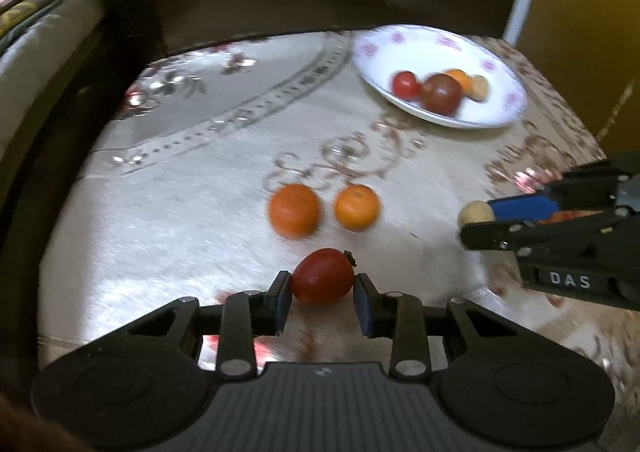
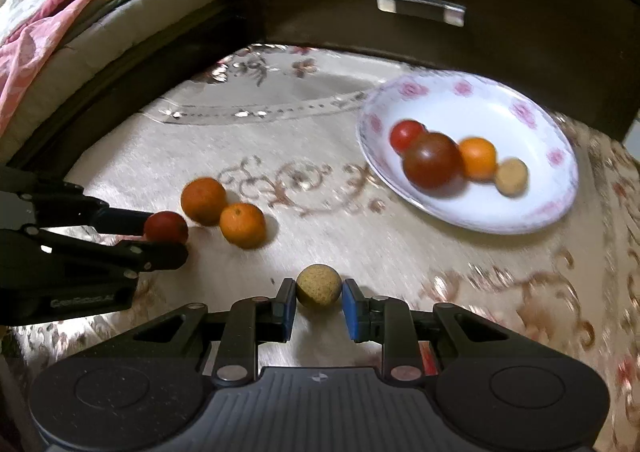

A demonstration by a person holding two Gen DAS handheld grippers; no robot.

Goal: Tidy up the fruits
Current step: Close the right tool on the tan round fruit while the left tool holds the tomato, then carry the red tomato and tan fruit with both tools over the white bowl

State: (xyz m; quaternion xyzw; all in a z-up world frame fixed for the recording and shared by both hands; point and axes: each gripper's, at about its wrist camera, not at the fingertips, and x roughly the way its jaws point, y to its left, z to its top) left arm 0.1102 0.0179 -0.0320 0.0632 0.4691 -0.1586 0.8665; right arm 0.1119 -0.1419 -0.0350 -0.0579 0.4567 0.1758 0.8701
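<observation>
My left gripper (image 1: 322, 286) is shut on a red tomato (image 1: 322, 276), also seen in the right wrist view (image 2: 166, 227). My right gripper (image 2: 319, 292) is shut on a small tan round fruit (image 2: 319, 286), also seen in the left wrist view (image 1: 475, 213). Two oranges (image 1: 294, 210) (image 1: 356, 207) lie on the cloth between the grippers and the plate. A white flowered plate (image 2: 532, 212) at the back right holds a red tomato (image 2: 406, 134), a dark red fruit (image 2: 432, 160), an orange (image 2: 478, 157) and a tan fruit (image 2: 512, 176).
The table wears a cream patterned cloth (image 1: 180, 188). A dark wooden drawer front with a metal handle (image 2: 420, 7) stands behind the table. A bed with blankets (image 2: 60, 12) lies to the left.
</observation>
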